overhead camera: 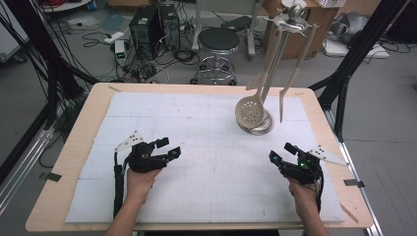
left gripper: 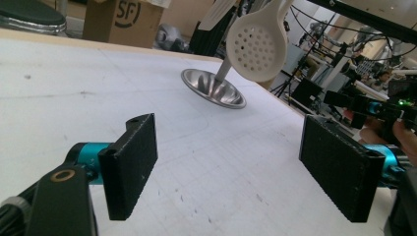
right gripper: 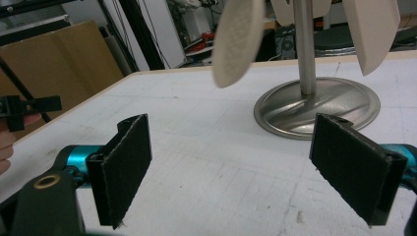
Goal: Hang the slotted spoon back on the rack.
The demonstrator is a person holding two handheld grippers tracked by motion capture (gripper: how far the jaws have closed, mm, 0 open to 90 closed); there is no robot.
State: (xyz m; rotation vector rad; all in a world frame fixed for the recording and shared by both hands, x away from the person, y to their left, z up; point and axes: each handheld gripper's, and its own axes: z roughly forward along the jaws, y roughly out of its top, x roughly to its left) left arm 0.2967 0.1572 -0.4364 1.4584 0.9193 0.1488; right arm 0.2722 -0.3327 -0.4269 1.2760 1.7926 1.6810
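My right gripper (right gripper: 226,172) jaws stand wide apart, empty — ahead, slotted spoon (right gripper: 238,39) hangs beside the stand's steel base (right gripper: 319,105).

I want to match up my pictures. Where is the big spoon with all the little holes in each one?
High view: the holey spoon hangs upper right of middle, low over the stand's round metal base.
Left gripper view: top middle, bowl facing the camera.
Right gripper view: top middle, seen edge-on.
Shared landmark: the metal base.
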